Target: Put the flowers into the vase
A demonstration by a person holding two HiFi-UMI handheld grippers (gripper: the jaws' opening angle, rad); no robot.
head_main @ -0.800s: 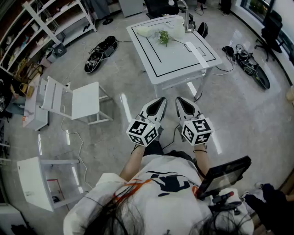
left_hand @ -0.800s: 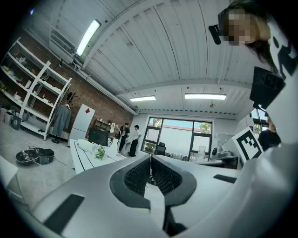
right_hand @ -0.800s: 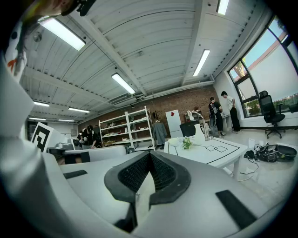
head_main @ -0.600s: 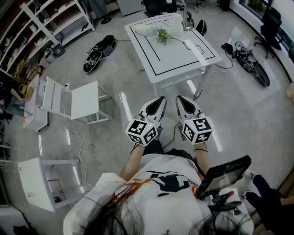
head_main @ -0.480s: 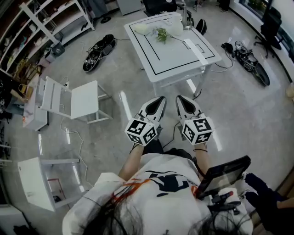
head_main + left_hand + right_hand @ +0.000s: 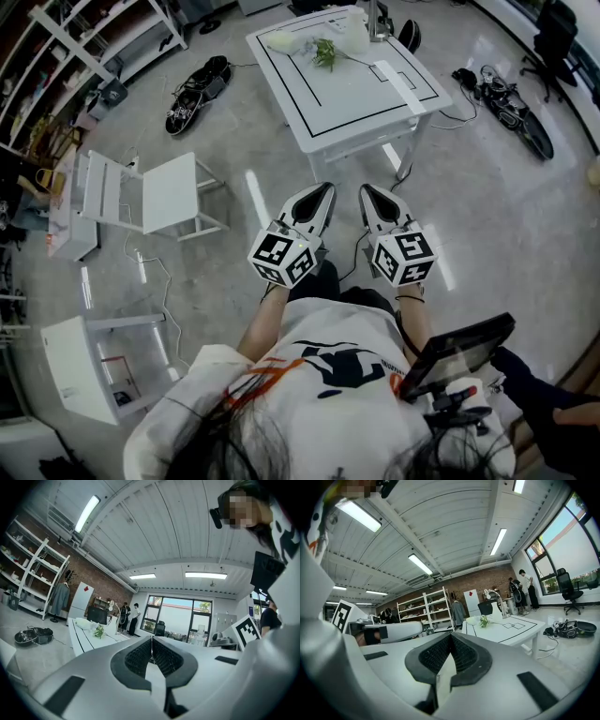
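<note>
The flowers [image 6: 325,52], a small green bunch, lie on the white table [image 6: 361,98] at the far end of the head view, with a white vase [image 6: 356,36] just to their right. Both grippers hover over the floor well short of the table, side by side in front of the person's body. My left gripper [image 6: 324,189] is shut and holds nothing, and so is my right gripper [image 6: 367,191]. The left gripper view shows its jaws [image 6: 151,641] pressed together, with the flowers [image 6: 98,631] far off. The right gripper view shows the same [image 6: 450,637], with flowers [image 6: 483,620] and vase [image 6: 496,612] distant.
A white chair [image 6: 159,199] stands on the floor to the left, and a low white shelf unit [image 6: 80,370] sits nearer. Black gear with cables lies on the floor at the left [image 6: 192,92] and at the right [image 6: 511,117] of the table. Shelving [image 6: 84,42] lines the far left.
Both shut grippers have shifted a little up the picture toward the table, and the head view has tilted so that the table sits nearer the top edge.
</note>
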